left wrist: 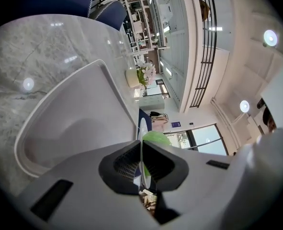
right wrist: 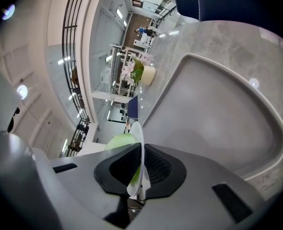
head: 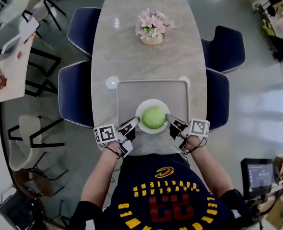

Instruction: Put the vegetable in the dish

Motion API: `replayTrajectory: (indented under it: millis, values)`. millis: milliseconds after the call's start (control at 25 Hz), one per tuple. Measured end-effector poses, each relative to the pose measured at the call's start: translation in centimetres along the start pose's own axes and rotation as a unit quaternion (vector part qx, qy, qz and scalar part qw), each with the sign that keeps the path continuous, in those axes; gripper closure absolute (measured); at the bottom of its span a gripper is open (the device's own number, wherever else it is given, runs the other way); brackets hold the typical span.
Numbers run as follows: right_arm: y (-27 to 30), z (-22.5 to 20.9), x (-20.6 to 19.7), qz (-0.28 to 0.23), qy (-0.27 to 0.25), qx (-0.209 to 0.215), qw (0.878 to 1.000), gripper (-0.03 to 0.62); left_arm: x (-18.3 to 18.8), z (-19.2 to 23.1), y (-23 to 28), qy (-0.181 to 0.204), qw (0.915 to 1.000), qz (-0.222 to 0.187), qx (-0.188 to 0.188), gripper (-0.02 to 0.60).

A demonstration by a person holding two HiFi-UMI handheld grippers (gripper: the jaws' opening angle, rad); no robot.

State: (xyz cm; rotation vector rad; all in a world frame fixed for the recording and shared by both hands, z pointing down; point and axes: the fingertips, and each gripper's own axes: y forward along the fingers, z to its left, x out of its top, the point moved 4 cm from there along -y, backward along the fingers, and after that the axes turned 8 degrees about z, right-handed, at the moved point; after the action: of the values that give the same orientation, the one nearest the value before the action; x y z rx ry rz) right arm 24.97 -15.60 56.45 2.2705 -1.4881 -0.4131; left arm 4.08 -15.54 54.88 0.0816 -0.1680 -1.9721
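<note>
A round pale-green vegetable (head: 154,117) lies in a white dish (head: 142,110) at the near end of a grey tray (head: 132,92). My left gripper (head: 134,123) is shut on the dish's left rim, my right gripper (head: 171,120) on its right rim. In the left gripper view the rim (left wrist: 141,150) runs edge-on between the black pads of the left gripper (left wrist: 142,159), with the vegetable (left wrist: 157,138) bulging behind. The right gripper view shows the same: the right gripper (right wrist: 141,164) clamps the white rim (right wrist: 137,131), and the vegetable (right wrist: 118,141) sits to its left. Whether the dish rests on the tray or hangs above it is unclear.
The tray lies on a long marble table (head: 132,42). A pot of pink flowers (head: 152,28) stands at the far end, and a small white disc (head: 112,82) lies left of the tray. Dark blue chairs (head: 75,94) flank both sides.
</note>
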Motion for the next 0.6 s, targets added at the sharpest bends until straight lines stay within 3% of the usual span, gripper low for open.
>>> replayTrajectory:
  millis: [160, 360, 600]
  values:
    - [1.8, -1.3, 2.1, 0.007, -0.006, 0.003, 1.0, 0.572, 2.0, 1.3, 1.5, 0.007, 1.0, 0.004, 0.002, 0.565]
    - [3.1, -2.8, 3.1, 0.01, 0.008, -0.009, 1.0, 0.572, 3.9, 4.2, 1.8, 0.055, 0.9945, 0.026, 0.086, 0.565]
    - [4.0, -3.5, 3.6, 0.009, 0.002, -0.007, 1.0, 0.572, 4.5, 5.4, 2.8, 0.043, 0.9941, 0.033, 0.094, 0.565]
